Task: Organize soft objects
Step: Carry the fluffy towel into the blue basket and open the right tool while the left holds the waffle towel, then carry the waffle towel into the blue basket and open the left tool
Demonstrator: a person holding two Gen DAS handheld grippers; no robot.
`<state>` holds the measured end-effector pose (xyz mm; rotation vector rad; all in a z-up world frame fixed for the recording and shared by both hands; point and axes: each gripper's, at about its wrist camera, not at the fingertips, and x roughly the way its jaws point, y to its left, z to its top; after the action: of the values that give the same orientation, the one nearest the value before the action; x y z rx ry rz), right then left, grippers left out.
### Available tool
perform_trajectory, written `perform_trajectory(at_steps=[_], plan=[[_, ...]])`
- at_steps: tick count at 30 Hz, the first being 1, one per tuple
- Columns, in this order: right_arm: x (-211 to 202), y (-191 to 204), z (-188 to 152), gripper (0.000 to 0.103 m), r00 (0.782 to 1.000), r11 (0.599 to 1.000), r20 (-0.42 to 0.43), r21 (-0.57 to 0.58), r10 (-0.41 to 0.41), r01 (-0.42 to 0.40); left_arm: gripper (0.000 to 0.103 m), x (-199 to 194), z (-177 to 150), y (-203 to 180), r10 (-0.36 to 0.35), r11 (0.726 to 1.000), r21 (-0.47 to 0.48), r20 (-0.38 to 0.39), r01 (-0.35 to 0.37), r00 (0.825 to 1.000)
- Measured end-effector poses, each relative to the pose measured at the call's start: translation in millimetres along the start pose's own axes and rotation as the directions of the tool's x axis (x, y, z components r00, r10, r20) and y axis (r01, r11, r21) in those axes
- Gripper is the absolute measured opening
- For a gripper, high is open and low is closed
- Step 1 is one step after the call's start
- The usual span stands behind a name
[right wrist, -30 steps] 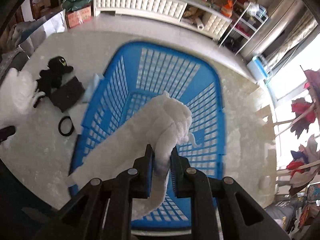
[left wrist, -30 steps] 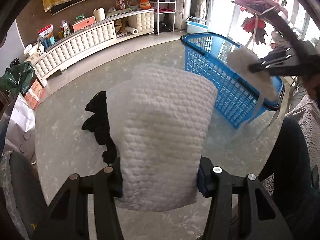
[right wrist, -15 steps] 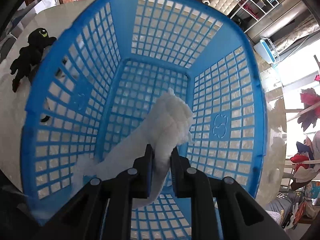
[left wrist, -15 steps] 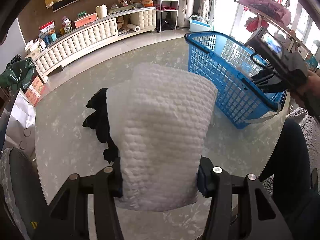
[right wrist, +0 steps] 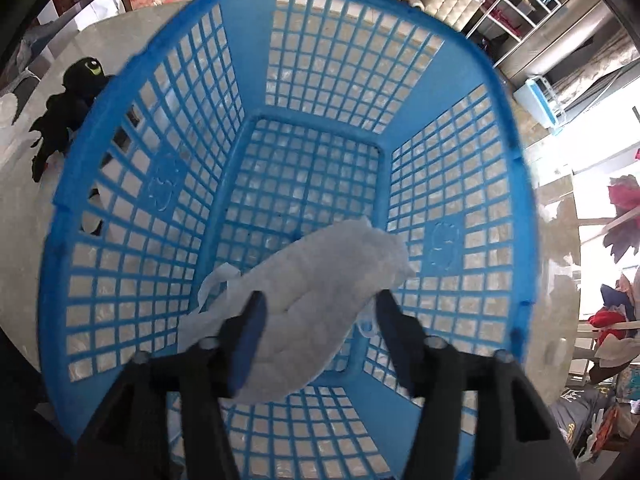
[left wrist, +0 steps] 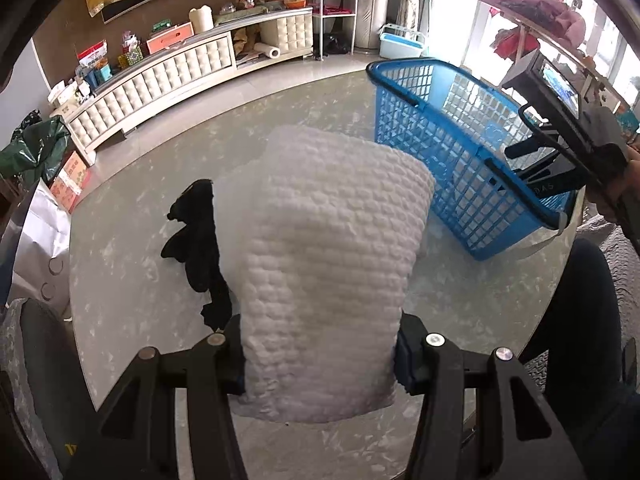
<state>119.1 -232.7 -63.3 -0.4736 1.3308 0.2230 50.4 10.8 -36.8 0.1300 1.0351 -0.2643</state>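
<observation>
white quilted towel [left wrist: 328, 264]: held upright | white cloth [right wrist: 316, 300]: inside blue basket [right wrist: 516, 184]

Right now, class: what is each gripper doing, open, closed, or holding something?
Left gripper: closed on the white towel.
Right gripper: open, small white cloth released inside the blue basket.

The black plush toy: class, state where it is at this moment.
In the left wrist view the black plush toy lies on the marble table, left of the white towel; in the right wrist view it sits outside the blue basket's left wall.
</observation>
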Motion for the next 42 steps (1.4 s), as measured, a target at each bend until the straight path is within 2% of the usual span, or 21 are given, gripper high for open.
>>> perform_trajectory(at_steps=[1, 3, 5, 12, 15, 22, 27, 37, 42], plan=[[-6.1, -1.0, -2.5, 0.069, 1.0, 1.0, 0.017, -0.003, -0.005, 0.005, 0.05, -0.5, 1.0, -0.3, -0.004, 1.0, -0.002, 0.0, 0.004, 1.0], [-18.3, -4.0, -6.5, 0.085, 0.998, 1.0, 0.053, -0.01, -0.021, 0.022, 0.05, -0.4, 3.3, -1.9, -0.013, 1.0, -0.003, 0.001, 0.013, 1.0], [-31.9, -5.5, -10.4, 0.09, 0.995, 0.999, 0.089, -0.006, -0.036, 0.036, 0.05, 1.0, 9.4, -3.7, -0.013, 1.0, -0.006, -0.002, 0.013, 1.0], [-65.6, -24.4, -25.4, 0.101, 0.982, 0.999, 0.187, 0.051, 0.007, -0.017, 0.05, -2.3, 37.8, -23.9, -0.043, 0.999, 0.007, 0.007, 0.043, 0.999], [-71.7, -34.1, -34.2, 0.101, 0.977, 0.996, 0.213, 0.083, 0.023, -0.041, 0.05, -10.5, 53.0, -35.4, -0.058, 0.998, 0.034, 0.025, 0.057, 0.998], [-74.3, -53.3, -48.9, 0.101, 0.968, 0.989, 0.247, 0.132, 0.035, -0.07, 0.05, -14.4, 93.4, -75.1, -0.039, 0.99, 0.134, 0.043, 0.033, 0.998], [-68.8, -60.6, -55.4, 0.101, 0.96, 0.981, 0.277, 0.166, 0.048, -0.097, 0.05, 4.1, 115.8, -101.6, -0.03, 0.979, 0.201, 0.024, 0.025, 0.999], [-61.7, -72.8, -73.2, 0.101, 0.938, 0.968, 0.339, 0.201, 0.074, -0.149, 0.051, 42.2, 136.5, -134.2, -0.044, 0.954, 0.296, -0.02, 0.048, 0.999], [-55.8, -82.6, -77.0, 0.101, 0.934, 0.961, 0.345, 0.217, 0.092, -0.174, 0.05, 57.4, 144.3, -138.7, -0.051, 0.931, 0.362, 0.005, 0.045, 0.999]])
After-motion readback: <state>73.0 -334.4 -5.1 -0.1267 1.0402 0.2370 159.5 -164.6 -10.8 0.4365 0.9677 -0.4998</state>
